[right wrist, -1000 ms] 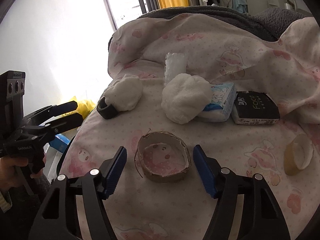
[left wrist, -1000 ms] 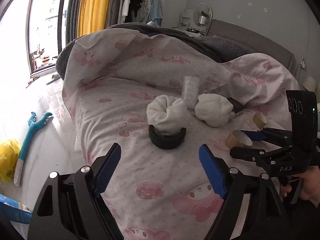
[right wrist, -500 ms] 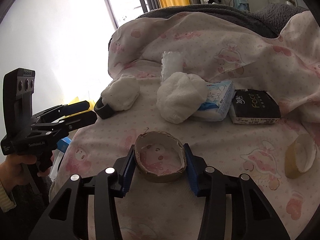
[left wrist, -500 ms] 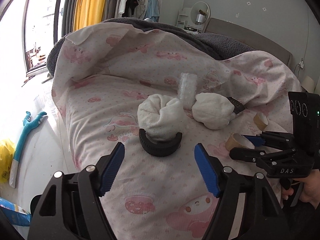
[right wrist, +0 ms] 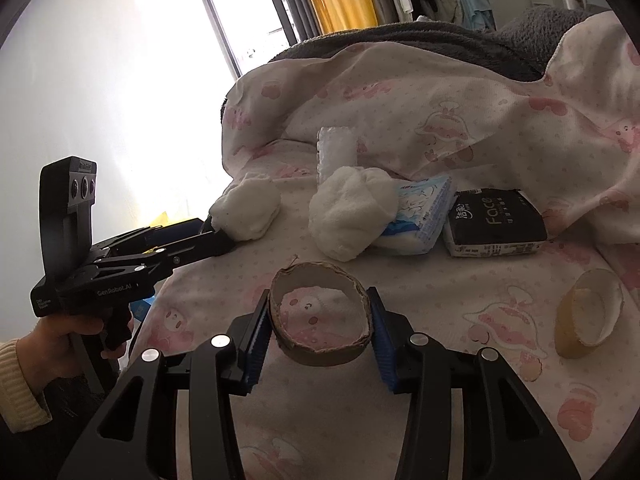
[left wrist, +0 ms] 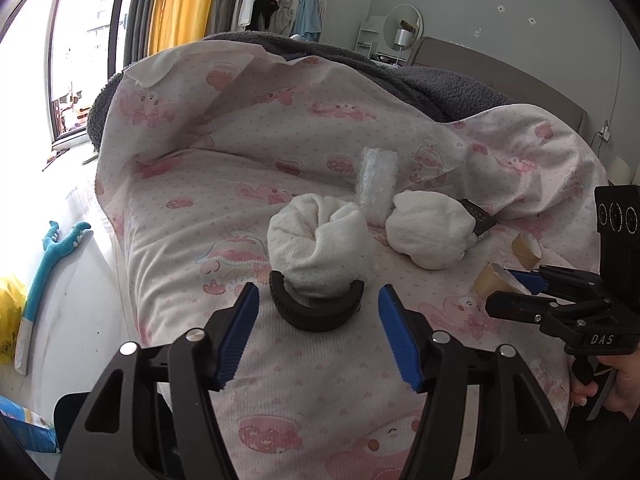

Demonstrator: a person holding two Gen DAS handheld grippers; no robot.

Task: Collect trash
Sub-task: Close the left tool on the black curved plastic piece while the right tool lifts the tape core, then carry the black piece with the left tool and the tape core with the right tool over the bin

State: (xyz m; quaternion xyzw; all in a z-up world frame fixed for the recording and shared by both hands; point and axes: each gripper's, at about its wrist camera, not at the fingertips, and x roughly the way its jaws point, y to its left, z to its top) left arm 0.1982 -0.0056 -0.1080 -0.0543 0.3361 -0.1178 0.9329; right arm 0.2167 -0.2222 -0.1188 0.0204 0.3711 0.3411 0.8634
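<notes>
My right gripper (right wrist: 318, 326) is shut on a brown cardboard tape ring (right wrist: 320, 346), lifted slightly off the pink bed cover; it also shows in the left wrist view (left wrist: 490, 280). My left gripper (left wrist: 318, 336) is open, its blue pads either side of a black ring (left wrist: 316, 314) that lies on the bed under a white rolled cloth (left wrist: 318, 246). A second white cloth ball (left wrist: 430, 234) and a yellowish tape roll (right wrist: 588, 312) lie on the bed.
A clear bubble-wrap roll (right wrist: 338, 152), a blue-white tissue pack (right wrist: 420, 216) and a black tissue pack (right wrist: 494, 222) lie behind the cloths. A yellow bag (left wrist: 8, 312) and a blue toy (left wrist: 48, 264) are on the floor at left.
My right gripper closed on the cardboard ring and lifted it a little. My left gripper moved forward until its pads flank the black ring.
</notes>
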